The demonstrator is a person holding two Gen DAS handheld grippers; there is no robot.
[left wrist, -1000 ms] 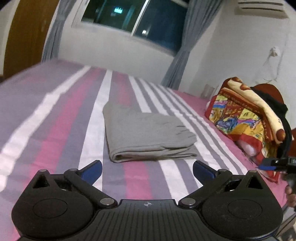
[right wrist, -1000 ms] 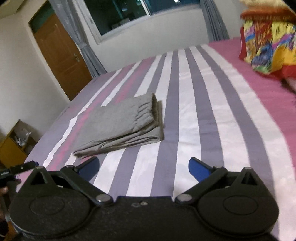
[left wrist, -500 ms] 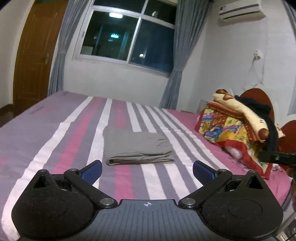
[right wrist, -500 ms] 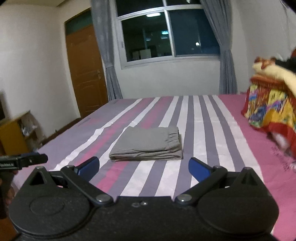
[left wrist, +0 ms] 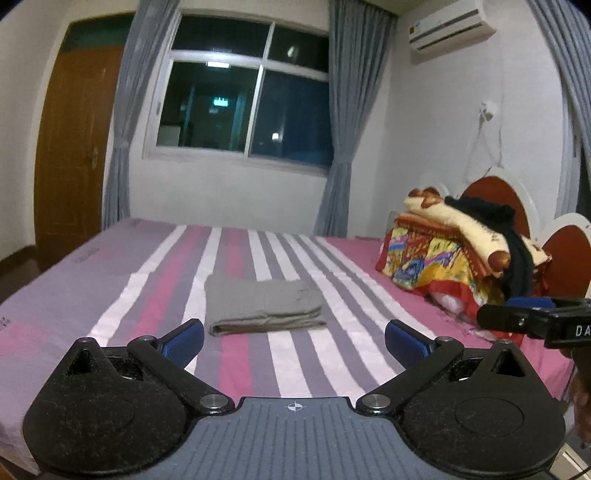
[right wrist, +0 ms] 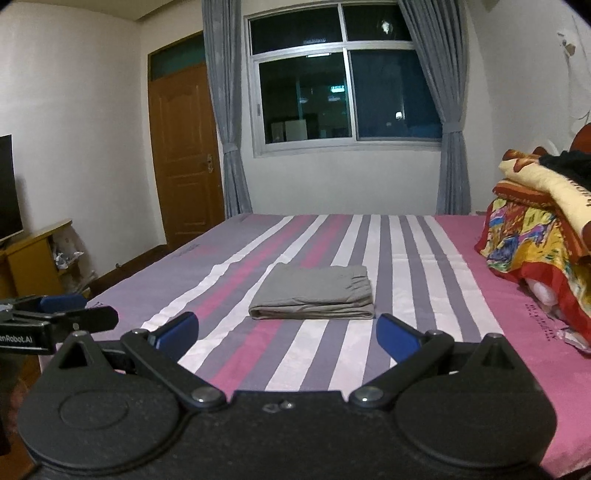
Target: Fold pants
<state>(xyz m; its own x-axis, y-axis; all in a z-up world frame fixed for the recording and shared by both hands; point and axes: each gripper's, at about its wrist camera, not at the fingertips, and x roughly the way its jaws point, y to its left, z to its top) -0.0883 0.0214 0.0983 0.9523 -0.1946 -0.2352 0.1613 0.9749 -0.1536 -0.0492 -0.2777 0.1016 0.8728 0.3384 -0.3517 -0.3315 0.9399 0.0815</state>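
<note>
From where I'm driving, the biggest thing is the bed (left wrist: 110, 302), with a striped sheet in pink, purple, grey and white, and it fills most of both wrist views. Behind it there's a dark window (right wrist: 347, 77) with grey curtains (left wrist: 354, 122) on either side, a brown wooden door (right wrist: 184, 155) to the left of that, and an air conditioner (left wrist: 450, 22) high on the wall in the left wrist view. Over on the right side of the bed sits a heap of colourful blankets (left wrist: 443, 254) with something black draped on top, up against a red and white headboard (left wrist: 495, 195). The right wrist view also catches a yellow cabinet (right wrist: 33, 258) with the edge of a dark screen (right wrist: 9, 184) on it by the left wall. The pants (left wrist: 262, 306) are grey, folded into a neat flat rectangle, lying in the middle of the bed on the stripes, with nothing between them and either tool. My left tool (left wrist: 293, 338) is spread wide, holding nothing, well short of the pants; same for my right tool (right wrist: 286, 334), blue pads far apart and nothing gripped. Each tool pokes into the edge of the other's view. Readable text: "DA" on the right one as seen from the left wrist, and "enRobot.AI" on the left one as seen from the right wrist.
</note>
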